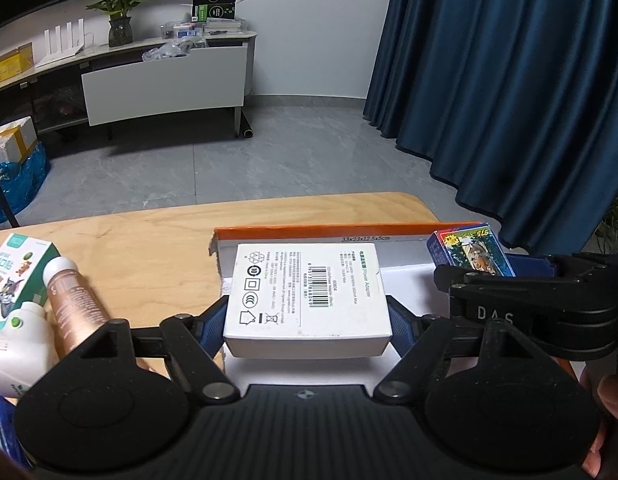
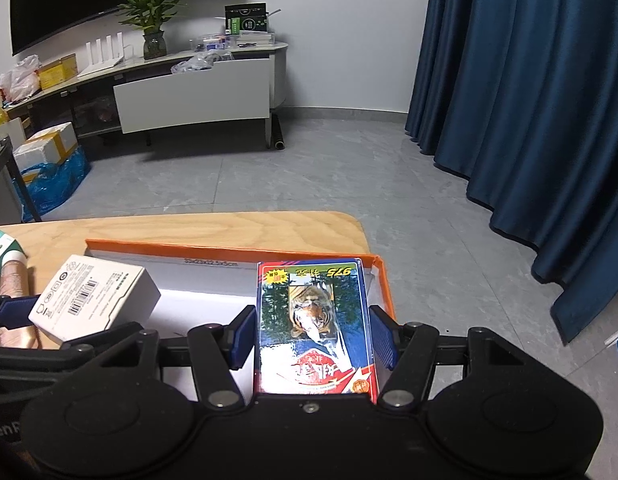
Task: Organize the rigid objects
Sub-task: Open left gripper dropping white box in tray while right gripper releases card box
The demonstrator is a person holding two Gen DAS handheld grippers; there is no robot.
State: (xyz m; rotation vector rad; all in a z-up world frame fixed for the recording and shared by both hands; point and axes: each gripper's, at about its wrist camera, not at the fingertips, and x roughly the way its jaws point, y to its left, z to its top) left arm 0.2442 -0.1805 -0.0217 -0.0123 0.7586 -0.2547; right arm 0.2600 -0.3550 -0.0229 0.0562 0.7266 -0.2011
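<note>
From the left wrist view, the left hand-held gripper [image 1: 307, 322] clamped a white box [image 1: 307, 292] over the orange tray [image 1: 329, 231] on the tabletop [image 1: 149, 232]; a tube [image 1: 75, 304] lay left of it. From the right wrist view, the right hand-held gripper [image 2: 314, 338] gripped a card box [image 2: 315, 324] over the tray's right part.

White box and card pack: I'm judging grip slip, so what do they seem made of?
White box: matte paperboard, judging by its printed barcode and folded edges. Card pack: probably card wrapped in glossy film, since glare streaks its picture.
</note>
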